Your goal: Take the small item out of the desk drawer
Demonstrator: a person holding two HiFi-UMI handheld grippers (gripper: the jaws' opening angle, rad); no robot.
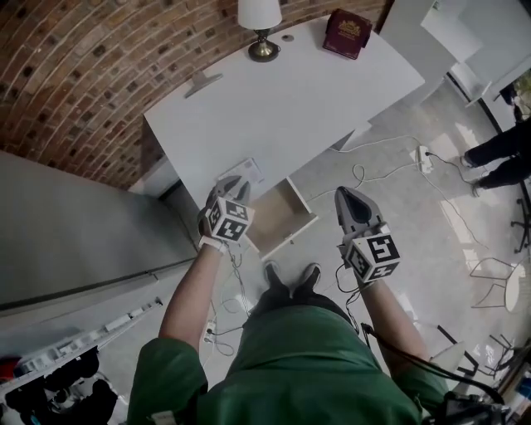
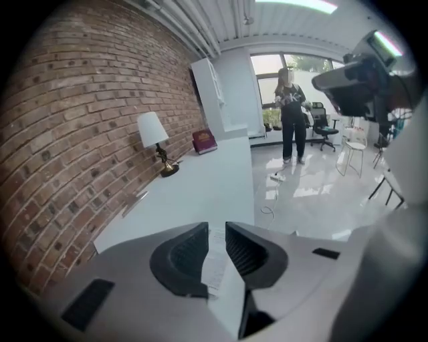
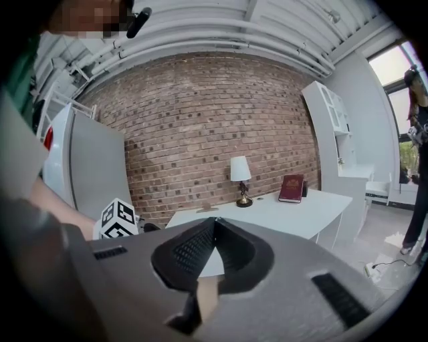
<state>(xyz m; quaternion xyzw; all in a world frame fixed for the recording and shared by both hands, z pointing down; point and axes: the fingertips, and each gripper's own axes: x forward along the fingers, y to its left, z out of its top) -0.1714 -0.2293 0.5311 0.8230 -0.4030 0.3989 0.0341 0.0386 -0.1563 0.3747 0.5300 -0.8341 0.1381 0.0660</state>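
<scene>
The white desk [image 1: 290,100] has its drawer [image 1: 282,217] pulled out at the front edge, and the drawer's pale inside shows nothing in it. A small white printed item [image 1: 246,171] lies on the desk top just above the drawer. My left gripper [image 1: 232,184] hovers over that item with its jaws apart. In the left gripper view the item [image 2: 215,260] shows through the gap of the left gripper [image 2: 216,230], untouched by the pads. My right gripper [image 1: 348,195] hangs over the floor to the right of the drawer, its tips together and empty, as the right gripper view [image 3: 214,222] confirms.
A lamp [image 1: 260,25] and a dark red book [image 1: 347,33] stand at the desk's far end by the brick wall. A grey cabinet [image 1: 75,224] flanks the desk's left. A power strip [image 1: 424,155] and cable lie on the floor. A person [image 2: 292,113] stands far off.
</scene>
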